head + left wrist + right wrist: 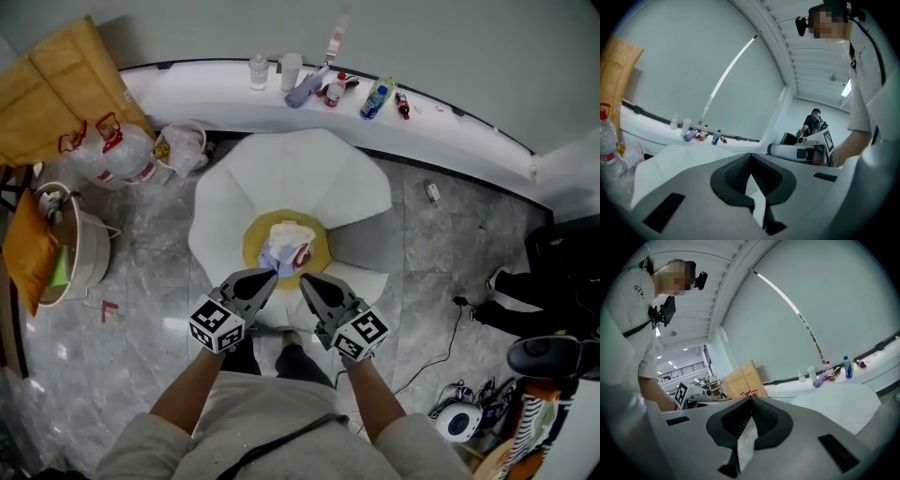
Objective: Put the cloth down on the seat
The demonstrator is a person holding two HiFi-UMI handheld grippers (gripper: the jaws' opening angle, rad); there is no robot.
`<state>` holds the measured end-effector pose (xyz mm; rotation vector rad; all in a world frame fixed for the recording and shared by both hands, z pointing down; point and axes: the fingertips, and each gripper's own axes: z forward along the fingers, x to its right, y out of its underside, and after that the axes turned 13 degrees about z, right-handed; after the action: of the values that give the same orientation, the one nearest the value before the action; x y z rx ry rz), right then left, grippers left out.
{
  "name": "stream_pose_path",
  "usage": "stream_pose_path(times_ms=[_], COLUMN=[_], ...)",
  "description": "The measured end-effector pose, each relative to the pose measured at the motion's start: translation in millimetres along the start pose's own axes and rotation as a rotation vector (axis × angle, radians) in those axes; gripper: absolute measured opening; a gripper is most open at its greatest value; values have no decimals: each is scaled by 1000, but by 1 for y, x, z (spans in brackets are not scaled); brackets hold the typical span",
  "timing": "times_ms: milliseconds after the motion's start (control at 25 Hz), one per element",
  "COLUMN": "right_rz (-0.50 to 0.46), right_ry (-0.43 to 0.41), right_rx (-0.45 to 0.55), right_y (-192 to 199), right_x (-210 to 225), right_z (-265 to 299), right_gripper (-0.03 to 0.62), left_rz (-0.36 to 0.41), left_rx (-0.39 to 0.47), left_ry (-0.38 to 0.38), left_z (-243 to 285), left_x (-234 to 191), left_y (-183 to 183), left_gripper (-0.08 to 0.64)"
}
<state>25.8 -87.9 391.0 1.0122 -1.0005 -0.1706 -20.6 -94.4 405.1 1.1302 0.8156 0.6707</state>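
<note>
Hovering side by side at the seat's near edge, the left hand-held gripper (270, 276) and the right hand-held gripper (306, 280) each have their jaws pressed together on nothing. Just beyond their tips, the crumpled white cloth (289, 246) with blue and red patches lies on the round yellow seat (322, 247) of a white petal-shaped chair (281, 169). Farther off, bottles (375, 98) line a white ledge (450, 127) along the wall.

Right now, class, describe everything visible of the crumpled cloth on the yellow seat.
The crumpled white and pale-blue cloth with a red patch looks like soft fabric, bunched in a loose heap. It rests on the round yellow seat cushion of the white petal-shaped chair. The shut left hand-held gripper points at its near edge; contact can't be judged.
</note>
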Motion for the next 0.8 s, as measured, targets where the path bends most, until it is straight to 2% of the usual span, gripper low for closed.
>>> stream_pose_path(times_ms=[280, 800], right_rz=[-18, -31], right_ry=[-17, -32], right_rx=[11, 58], right_y=[-16, -47], right_x=[-23, -58], right_z=[-10, -29], right_gripper=[18, 18], left_rz=[29, 56], left_rx=[20, 62], left_ry=[14, -6], left_z=[-7, -28], left_x=[14, 28], left_y=[-27, -64], left_gripper=[12, 14])
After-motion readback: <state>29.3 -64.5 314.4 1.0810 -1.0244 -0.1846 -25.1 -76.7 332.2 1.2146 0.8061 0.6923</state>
